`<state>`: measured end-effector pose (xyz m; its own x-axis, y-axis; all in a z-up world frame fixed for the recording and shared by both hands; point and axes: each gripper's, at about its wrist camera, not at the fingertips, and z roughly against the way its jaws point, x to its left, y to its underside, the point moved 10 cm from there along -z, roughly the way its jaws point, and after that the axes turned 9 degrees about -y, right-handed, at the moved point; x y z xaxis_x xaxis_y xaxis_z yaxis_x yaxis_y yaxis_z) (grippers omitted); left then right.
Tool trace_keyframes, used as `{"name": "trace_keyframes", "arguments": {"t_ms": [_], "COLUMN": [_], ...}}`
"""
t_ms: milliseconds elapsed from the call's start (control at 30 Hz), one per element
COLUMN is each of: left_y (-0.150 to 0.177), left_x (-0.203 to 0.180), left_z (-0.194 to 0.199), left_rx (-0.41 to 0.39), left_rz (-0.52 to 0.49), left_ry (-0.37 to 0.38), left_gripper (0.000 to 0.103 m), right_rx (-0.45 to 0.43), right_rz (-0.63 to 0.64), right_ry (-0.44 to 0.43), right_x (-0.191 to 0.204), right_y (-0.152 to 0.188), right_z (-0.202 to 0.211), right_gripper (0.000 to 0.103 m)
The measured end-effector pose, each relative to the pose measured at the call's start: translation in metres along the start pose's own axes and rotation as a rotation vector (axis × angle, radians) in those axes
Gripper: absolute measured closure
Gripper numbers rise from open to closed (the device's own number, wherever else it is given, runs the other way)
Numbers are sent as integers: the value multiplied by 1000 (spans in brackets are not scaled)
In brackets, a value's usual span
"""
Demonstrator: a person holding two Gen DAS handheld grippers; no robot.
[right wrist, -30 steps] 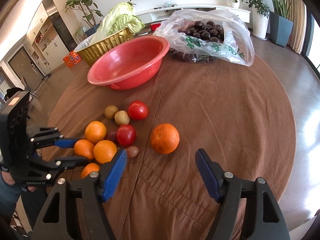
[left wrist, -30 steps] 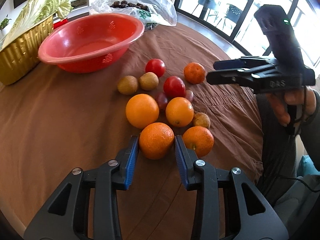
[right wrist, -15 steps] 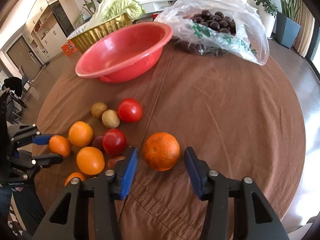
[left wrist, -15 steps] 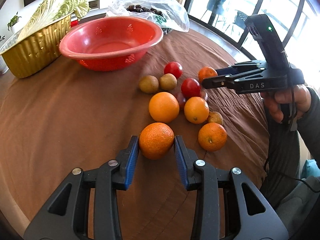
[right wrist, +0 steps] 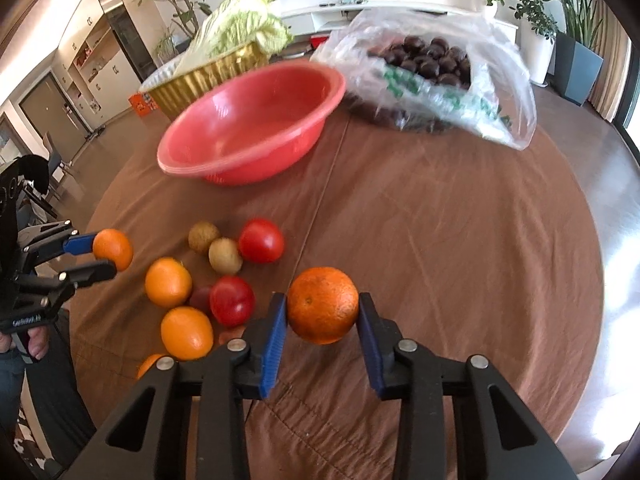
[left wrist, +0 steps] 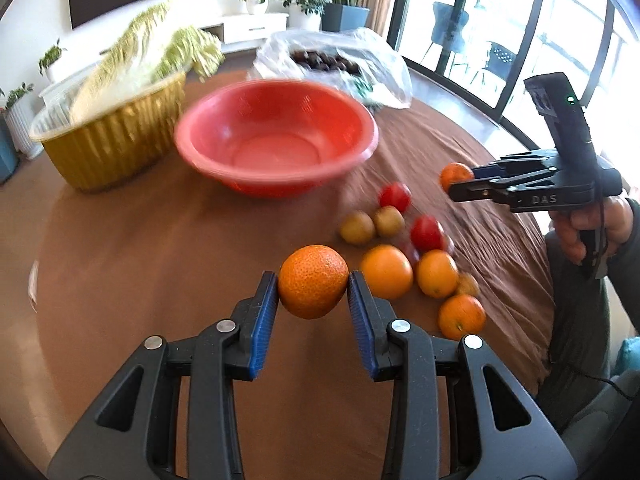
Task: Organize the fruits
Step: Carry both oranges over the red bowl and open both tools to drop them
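My left gripper (left wrist: 313, 294) is shut on an orange (left wrist: 312, 274) and holds it above the brown tablecloth, short of the red bowl (left wrist: 280, 184). The right wrist view shows that same gripper (right wrist: 103, 256) and its orange (right wrist: 113, 249) at the left. The jaws of my right gripper (right wrist: 322, 308) are closing, and their blue pads press a second orange (right wrist: 322, 298) from both sides. Seen from the left wrist view, the right gripper (left wrist: 461, 182) sits at the right with its orange (left wrist: 454, 173). Loose oranges (left wrist: 386, 272), tomatoes (left wrist: 427, 233) and small brown fruits (left wrist: 357, 227) lie between the grippers. The bowl holds nothing.
A gold foil tray (left wrist: 116, 148) holding a cabbage stands left of the bowl. A clear plastic bag of dark round fruits (right wrist: 424, 64) lies behind it. A person's hand (left wrist: 580, 232) grips the right tool. The round table's edge curves near the right side.
My left gripper has lifted its orange off the cloth and carried it toward the bowl. My right gripper came down around the lone orange and its jaws closed onto it.
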<state>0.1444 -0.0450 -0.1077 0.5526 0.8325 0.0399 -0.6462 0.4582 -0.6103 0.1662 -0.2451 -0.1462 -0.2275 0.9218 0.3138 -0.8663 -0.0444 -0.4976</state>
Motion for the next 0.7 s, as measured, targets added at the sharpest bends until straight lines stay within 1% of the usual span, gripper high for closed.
{"name": "trace_keyframes", "arguments": {"t_ms": [133, 200, 333, 467, 533, 633, 700], "left_y": [-32, -48, -77, -97, -100, -101, -101], "left_x": [14, 21, 33, 41, 43, 50, 52], "left_z": [2, -1, -19, -43, -56, -77, -87], "left_rx": [-40, -52, -48, -7, 20, 59, 76], "left_rz": [-51, -67, -120, -180, -196, -213, -215], "left_ry": [-60, -76, -116, -137, -142, -154, -150], "left_gripper": [69, 69, 69, 69, 69, 69, 69], "right_rx": [-46, -63, -89, -53, -23, 21, 36], "right_rz": [22, 49, 164, 199, 207, 241, 257], "right_ry": [-6, -7, -6, -11, -2, 39, 40], "right_x": [2, 9, 31, 34, 31, 30, 30], "right_y": [-29, -42, -81, -109, -116, -121, -123], "right_z": [13, 17, 12, -15, -30, -50, -58], "right_gripper": [66, 66, 66, 66, 66, 66, 66]}}
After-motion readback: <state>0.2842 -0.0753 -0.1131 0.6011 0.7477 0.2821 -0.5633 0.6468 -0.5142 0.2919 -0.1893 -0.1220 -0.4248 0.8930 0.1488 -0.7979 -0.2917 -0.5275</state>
